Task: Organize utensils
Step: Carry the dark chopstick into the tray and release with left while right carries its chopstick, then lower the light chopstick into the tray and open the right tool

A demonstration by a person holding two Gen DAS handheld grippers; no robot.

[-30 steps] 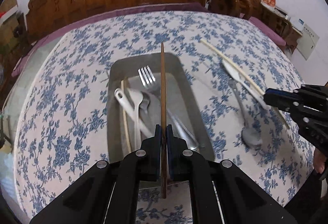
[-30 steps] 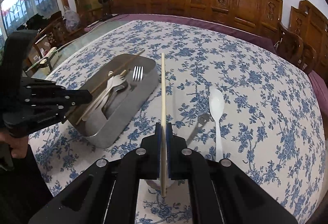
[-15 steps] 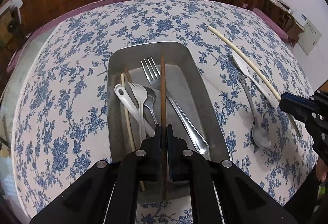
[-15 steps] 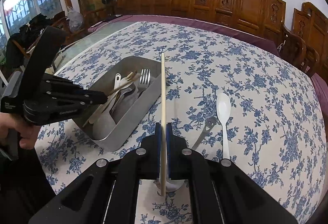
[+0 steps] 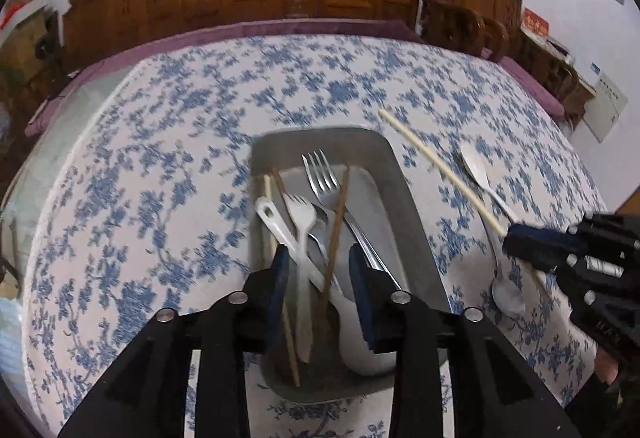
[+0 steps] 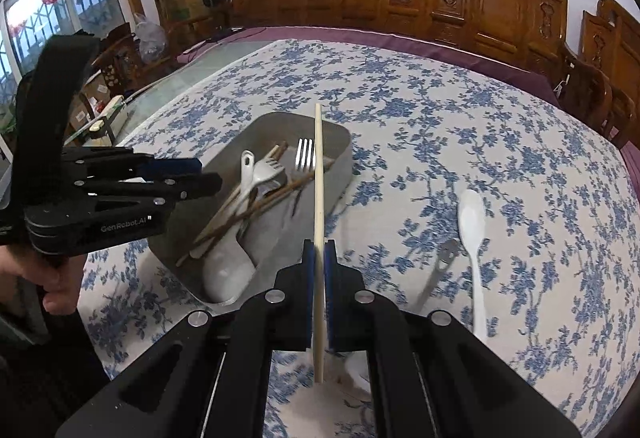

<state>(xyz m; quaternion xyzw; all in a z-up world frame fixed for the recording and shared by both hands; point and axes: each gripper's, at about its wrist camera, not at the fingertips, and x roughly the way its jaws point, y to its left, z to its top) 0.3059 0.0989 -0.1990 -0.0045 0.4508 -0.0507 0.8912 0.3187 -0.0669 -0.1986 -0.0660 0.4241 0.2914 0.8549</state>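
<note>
The left gripper point(image 5: 318, 270) hangs over the near end of the metal tray point(image 5: 404, 197) with its jaws spread and nothing between them, which suits a drop into the tray, where a dark chopstick point(image 5: 338, 222) lies slanted across the other cutlery. The right gripper point(image 6: 319, 266) is clamped on a pale chopstick point(image 6: 318, 173), held lengthwise and pointing over the tray's right rim, probably so it can go in parallel with the rest. Outside the tray, to its right, I count two pieces: one white spoon point(image 6: 472, 222) and one metal spoon point(image 6: 440, 266).
</note>
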